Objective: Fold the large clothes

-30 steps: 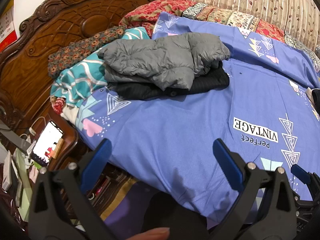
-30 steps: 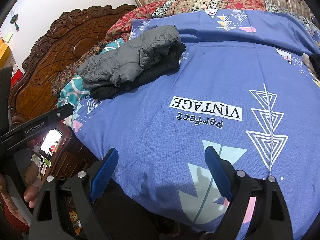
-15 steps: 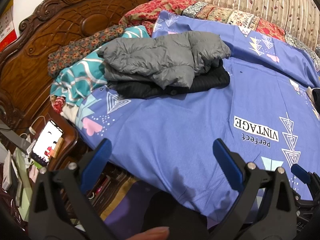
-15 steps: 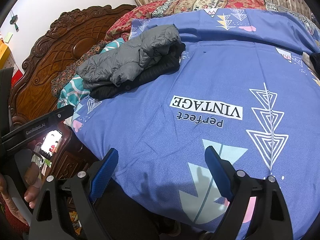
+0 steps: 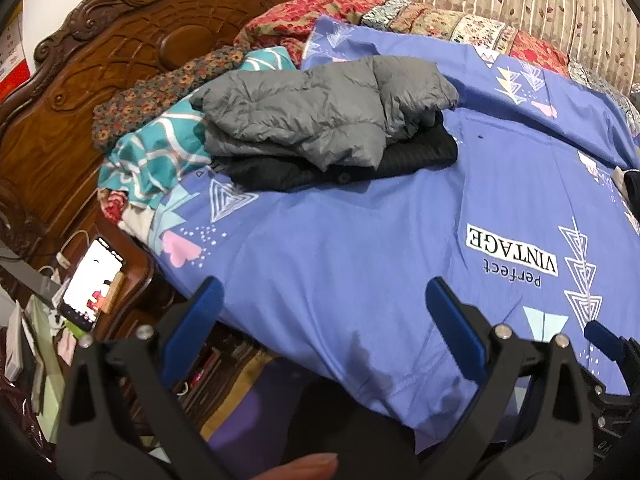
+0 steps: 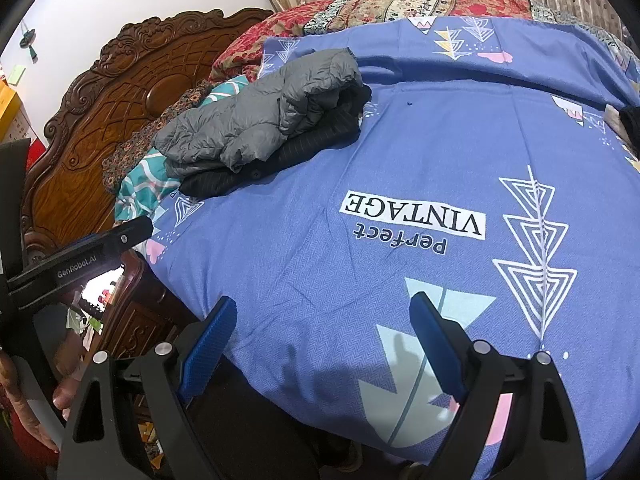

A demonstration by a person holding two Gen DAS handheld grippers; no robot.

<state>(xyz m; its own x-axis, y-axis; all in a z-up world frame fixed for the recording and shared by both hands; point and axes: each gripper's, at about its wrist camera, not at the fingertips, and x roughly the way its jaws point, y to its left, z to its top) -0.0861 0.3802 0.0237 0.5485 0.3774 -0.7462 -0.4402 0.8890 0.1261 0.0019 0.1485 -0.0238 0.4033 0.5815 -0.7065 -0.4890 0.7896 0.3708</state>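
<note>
A folded grey puffer jacket (image 5: 320, 116) lies on top of a folded black garment (image 5: 360, 164) on the blue bedspread (image 5: 340, 248), near the headboard. The same stack shows in the right wrist view, the jacket (image 6: 260, 116) over the black garment (image 6: 280, 160). My left gripper (image 5: 324, 300) is open and empty above the bed's near edge, well short of the stack. My right gripper (image 6: 324, 320) is open and empty over the near edge of the bedspread (image 6: 400, 152). The left gripper's finger (image 6: 120, 236) shows at the left of the right wrist view.
A carved wooden headboard (image 5: 120, 52) stands at the left. Patterned pillows (image 5: 160, 140) and a red floral quilt (image 5: 320, 12) lie behind the stack. A lit phone (image 5: 92, 284) sits on a nightstand beside the bed. Another dark item (image 5: 632, 188) lies at the far right.
Both grippers stay open and nearly still; the view has shifted only slightly. The clothes have not moved.
</note>
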